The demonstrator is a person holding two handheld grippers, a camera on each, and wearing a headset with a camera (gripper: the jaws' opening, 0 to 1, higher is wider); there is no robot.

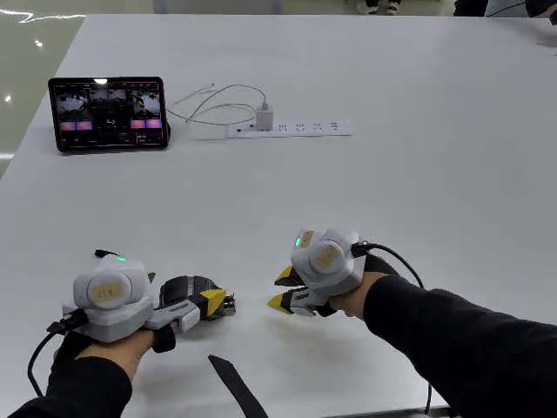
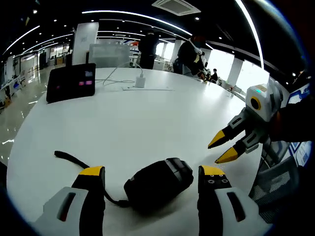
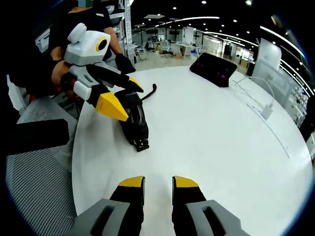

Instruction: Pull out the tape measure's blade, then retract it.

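Observation:
A black tape measure (image 2: 157, 184) lies on the white table (image 1: 365, 209) near its front edge, its blade not drawn out. My left gripper (image 2: 151, 173) stands open, with a yellow-tipped jaw on each side of the case and small gaps showing. In the head view the tape measure (image 1: 186, 290) sits at the left gripper (image 1: 207, 300), and its black strap (image 1: 235, 387) trails toward me. My right gripper (image 1: 280, 290) hovers just right of the case, jaws a narrow gap apart with nothing between them. In the right gripper view, the right gripper (image 3: 158, 183) points at the tape measure (image 3: 134, 120).
A dark tablet (image 1: 108, 113) stands at the back left. A white power strip (image 1: 291, 129) with a charger and coiled cable lies beside it. Cables run from both grippers toward me. People stand beyond the table's far end.

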